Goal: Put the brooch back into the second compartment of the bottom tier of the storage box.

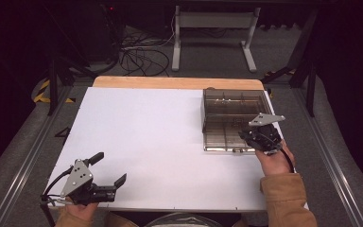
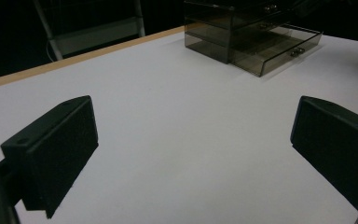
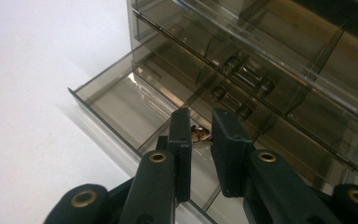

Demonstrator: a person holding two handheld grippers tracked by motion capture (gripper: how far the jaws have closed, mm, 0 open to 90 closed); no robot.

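My right gripper [image 3: 200, 135] hangs over the pulled-out bottom drawer [image 3: 121, 105] of the smoked clear drawer box [image 1: 234, 118] at the table's [image 1: 146, 142] far right; its jaws are drawn nearly together, and a small brownish object [image 3: 199, 135] shows in the gap between their tips; whether they pinch it I cannot tell; my left gripper [image 1: 108, 170] rests near the table's front left corner, jaws spread wide, holding nothing.

- No lettering, label, brand or number can be read anywhere; the smoky plastic drawer box [image 1: 234, 118] bears none on its walls or pulled-out drawer
- The white tabletop [image 1: 146, 142] is blank; the black grippers carry no legible marking
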